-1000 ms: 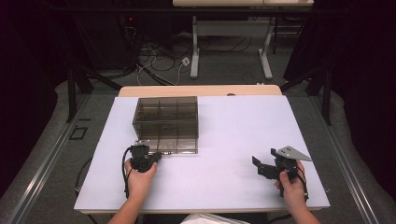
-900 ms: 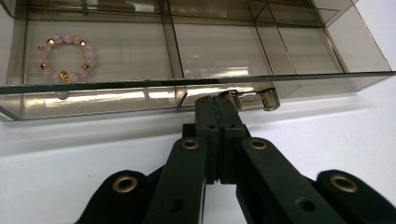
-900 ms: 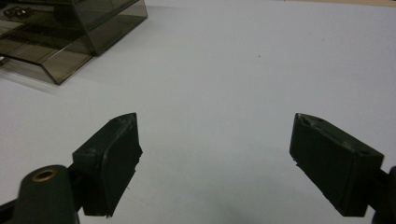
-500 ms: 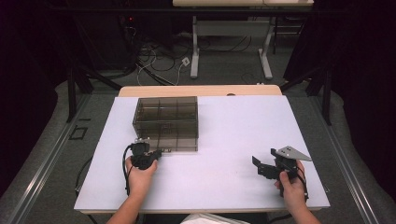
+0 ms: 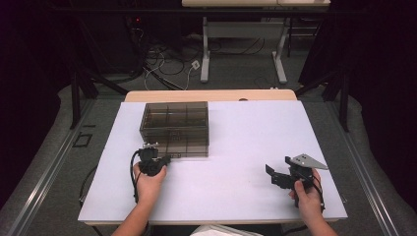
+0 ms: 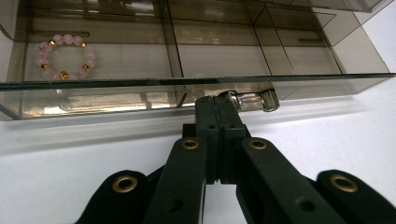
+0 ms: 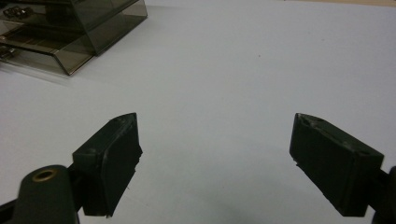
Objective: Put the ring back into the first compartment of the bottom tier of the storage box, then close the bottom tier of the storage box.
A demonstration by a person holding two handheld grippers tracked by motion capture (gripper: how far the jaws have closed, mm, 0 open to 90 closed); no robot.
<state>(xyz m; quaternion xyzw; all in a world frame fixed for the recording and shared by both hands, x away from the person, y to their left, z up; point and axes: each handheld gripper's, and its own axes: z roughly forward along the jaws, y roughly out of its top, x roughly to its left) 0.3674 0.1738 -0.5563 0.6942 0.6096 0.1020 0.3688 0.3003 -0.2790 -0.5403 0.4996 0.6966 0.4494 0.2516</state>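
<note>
We find the left gripper (image 6: 218, 109) clamped, apparently on the drawer handle (image 6: 250, 100); drawer (image 6: 187, 81) unmoved since earlier; right gripper (image 7: 215, 163) wide.

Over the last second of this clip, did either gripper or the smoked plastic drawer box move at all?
No visible change. The left gripper stays shut on the clear drawer handle of the smoked transparent plastic box; the right gripper still rests open on the white table.
</note>
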